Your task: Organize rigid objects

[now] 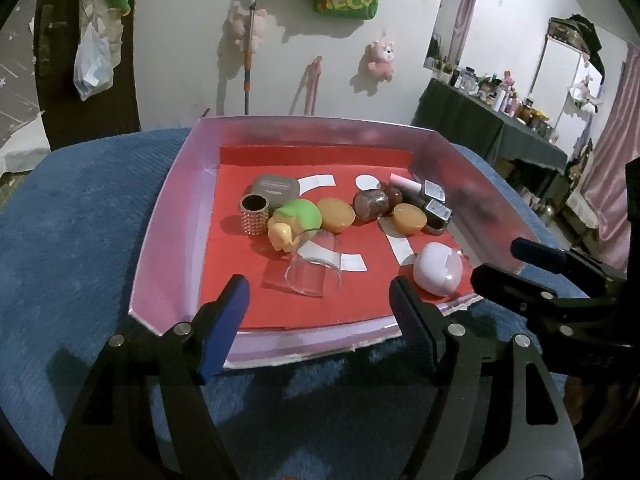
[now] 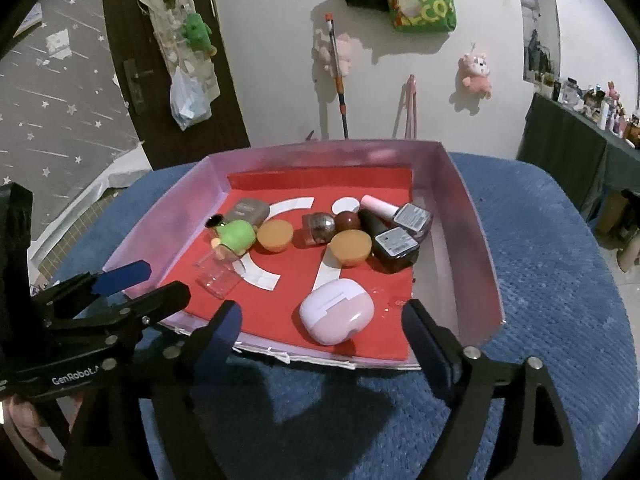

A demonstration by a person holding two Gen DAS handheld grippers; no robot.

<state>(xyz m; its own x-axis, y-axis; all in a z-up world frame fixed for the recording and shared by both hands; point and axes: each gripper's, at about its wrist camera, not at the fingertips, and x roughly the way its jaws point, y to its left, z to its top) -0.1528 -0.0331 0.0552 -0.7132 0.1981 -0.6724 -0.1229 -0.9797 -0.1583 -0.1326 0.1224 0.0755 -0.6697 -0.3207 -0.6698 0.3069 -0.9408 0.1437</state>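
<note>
A pink tray (image 1: 168, 240) with a red floor sits on a blue cushion. In it lie a grey case (image 1: 276, 190), a studded cylinder (image 1: 254, 214), a green and yellow toy (image 1: 296, 220), two orange caps (image 1: 336, 214), brown round stones (image 1: 370, 204) and dark polish bottles (image 1: 438, 214). A clear cup (image 1: 314, 268) lies on its side just beyond my open left gripper (image 1: 318, 300). A lilac earbud case (image 2: 336, 316) rests at the tray's near edge, in front of my open right gripper (image 2: 322, 316), untouched by its pads. Each gripper also shows in the other's view.
The blue cushion (image 2: 552, 264) surrounds the tray on all sides. Behind it stand a white wall with hung plush toys (image 2: 476, 70), a mop handle (image 2: 338, 80) and a dark door (image 2: 132, 60). A cluttered dark table (image 1: 492, 120) stands at the right.
</note>
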